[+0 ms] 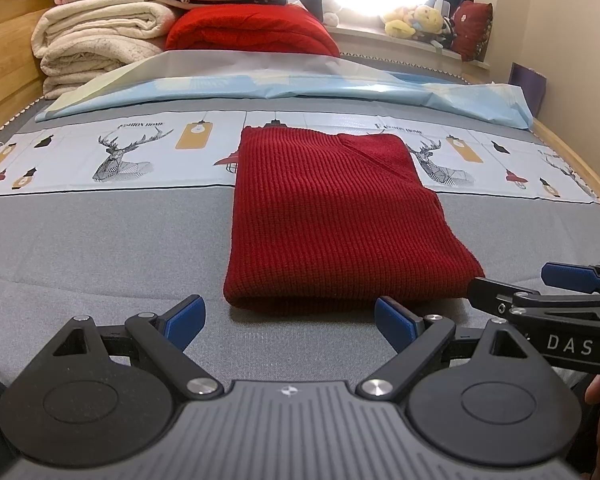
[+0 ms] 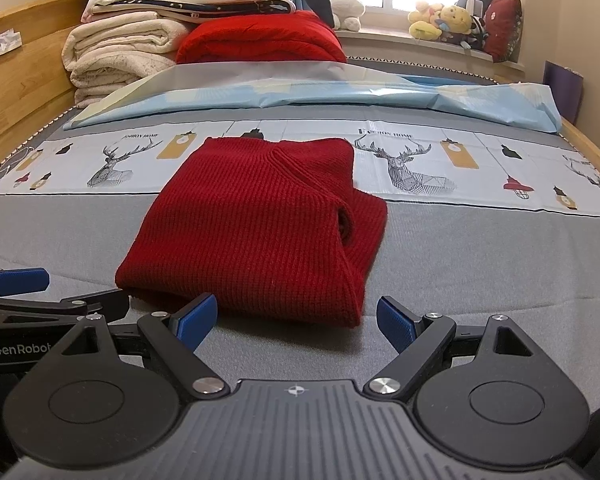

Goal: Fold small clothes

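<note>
On the grey bed, the folded sweater is lying just beyond both grippers, left and right, gaping wide and holding nothing, so a one-layer pinch is probably risking the loose right flap unrolling.

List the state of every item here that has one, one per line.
Red sweater: folded, flat on the bed, ungripped.
Left claw: open, empty, before the sweater's near edge.
Right claw: open, empty, near the sweater's right corner.
Cream blankets: folded, stacked.
Blue sheet: folded, lying across the bed.
</note>
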The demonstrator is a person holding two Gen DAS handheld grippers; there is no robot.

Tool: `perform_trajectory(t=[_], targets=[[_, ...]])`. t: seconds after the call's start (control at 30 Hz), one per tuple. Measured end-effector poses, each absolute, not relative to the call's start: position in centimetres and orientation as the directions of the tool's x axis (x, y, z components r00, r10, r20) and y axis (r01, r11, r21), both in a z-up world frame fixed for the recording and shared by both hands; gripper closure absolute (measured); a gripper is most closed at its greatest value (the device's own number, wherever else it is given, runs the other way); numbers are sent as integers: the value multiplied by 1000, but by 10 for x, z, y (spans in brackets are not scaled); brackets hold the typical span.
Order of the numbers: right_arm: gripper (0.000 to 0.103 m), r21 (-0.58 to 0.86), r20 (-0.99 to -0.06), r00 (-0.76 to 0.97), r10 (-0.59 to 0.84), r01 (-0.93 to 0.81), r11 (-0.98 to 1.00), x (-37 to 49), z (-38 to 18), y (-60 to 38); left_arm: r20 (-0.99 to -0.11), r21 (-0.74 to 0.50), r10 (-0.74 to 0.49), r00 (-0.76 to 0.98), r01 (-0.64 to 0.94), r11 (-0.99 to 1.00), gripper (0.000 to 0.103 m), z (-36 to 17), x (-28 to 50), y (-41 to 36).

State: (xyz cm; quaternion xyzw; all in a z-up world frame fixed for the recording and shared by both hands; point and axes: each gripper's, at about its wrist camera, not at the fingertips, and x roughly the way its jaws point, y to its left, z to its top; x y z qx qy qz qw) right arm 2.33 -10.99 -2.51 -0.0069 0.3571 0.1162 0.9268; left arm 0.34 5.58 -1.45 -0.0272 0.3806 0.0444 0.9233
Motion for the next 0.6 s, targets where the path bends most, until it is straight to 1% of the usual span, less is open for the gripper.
perform_trajectory(t=[0.6], targets=[[15, 73, -667, 714, 211, -219, 973, 23, -26, -111, -703, -15, 53, 709, -89, 996, 9, -20, 2, 62]])
